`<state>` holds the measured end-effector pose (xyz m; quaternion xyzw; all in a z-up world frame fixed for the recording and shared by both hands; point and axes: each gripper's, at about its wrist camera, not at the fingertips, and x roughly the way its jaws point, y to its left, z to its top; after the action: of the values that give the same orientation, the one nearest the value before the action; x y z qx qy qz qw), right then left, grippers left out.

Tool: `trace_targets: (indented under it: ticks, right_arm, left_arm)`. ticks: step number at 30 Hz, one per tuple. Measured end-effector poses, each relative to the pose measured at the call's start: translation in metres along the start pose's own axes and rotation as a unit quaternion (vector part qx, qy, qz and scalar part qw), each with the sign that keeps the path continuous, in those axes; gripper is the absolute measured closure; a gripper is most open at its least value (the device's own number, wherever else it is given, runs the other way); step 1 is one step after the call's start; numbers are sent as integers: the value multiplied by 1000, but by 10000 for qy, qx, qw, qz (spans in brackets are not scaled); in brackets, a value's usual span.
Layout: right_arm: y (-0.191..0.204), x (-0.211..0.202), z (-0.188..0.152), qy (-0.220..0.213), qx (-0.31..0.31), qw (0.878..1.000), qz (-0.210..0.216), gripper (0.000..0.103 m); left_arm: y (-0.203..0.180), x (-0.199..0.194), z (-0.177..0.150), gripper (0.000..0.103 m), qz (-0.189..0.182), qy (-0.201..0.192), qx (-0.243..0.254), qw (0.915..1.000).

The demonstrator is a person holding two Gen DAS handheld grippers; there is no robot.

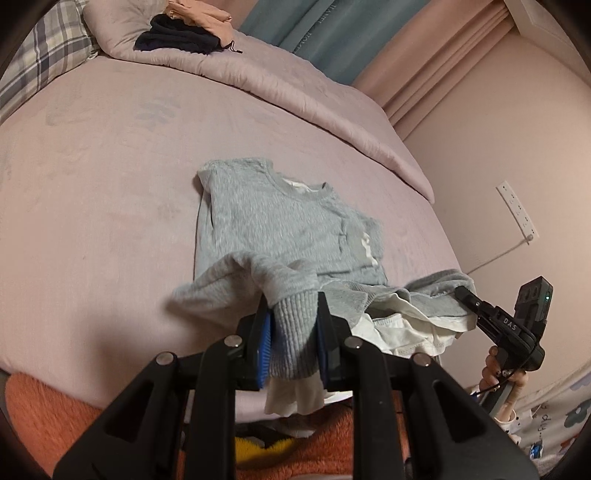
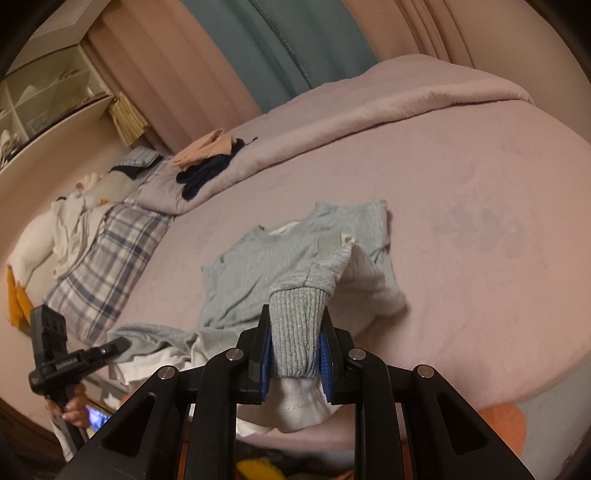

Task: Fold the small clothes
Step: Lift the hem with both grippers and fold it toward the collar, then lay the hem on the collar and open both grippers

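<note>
A small grey sweater [image 1: 280, 229] with a white lining lies on the pink bed, collar away from me. My left gripper [image 1: 293, 332] is shut on the ribbed hem at the sweater's left corner and lifts it. My right gripper [image 2: 297, 349] is shut on the ribbed hem at the right corner and lifts it too. The sweater also shows in the right wrist view [image 2: 280, 258]. The right gripper appears in the left wrist view [image 1: 476, 306], and the left gripper in the right wrist view [image 2: 114, 345], each pinching the hem. White lining hangs below both grips.
Folded dark and peach clothes [image 1: 184, 29] lie on the rolled pink duvet [image 1: 295, 96] at the far side. A plaid pillow [image 2: 107, 240] lies at the bed's head. An orange rug [image 1: 55, 413] is below the bed's near edge. A wall with a socket [image 1: 517, 210] is to the right.
</note>
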<state>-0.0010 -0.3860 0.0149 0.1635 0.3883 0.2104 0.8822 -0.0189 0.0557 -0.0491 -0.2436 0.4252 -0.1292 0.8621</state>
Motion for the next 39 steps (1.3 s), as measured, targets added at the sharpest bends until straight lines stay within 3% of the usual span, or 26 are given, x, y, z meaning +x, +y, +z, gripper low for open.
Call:
trace_targets:
  ticks: [21, 39]
  right_arm:
    - [-18, 68, 46, 377, 116, 9984, -394, 80]
    - [-58, 125, 43, 1023, 766, 9875, -926, 80]
  left_arm:
    - [15, 66, 51, 83, 503, 196, -291, 9981]
    - [58, 136, 62, 79, 1143, 610, -842, 9880]
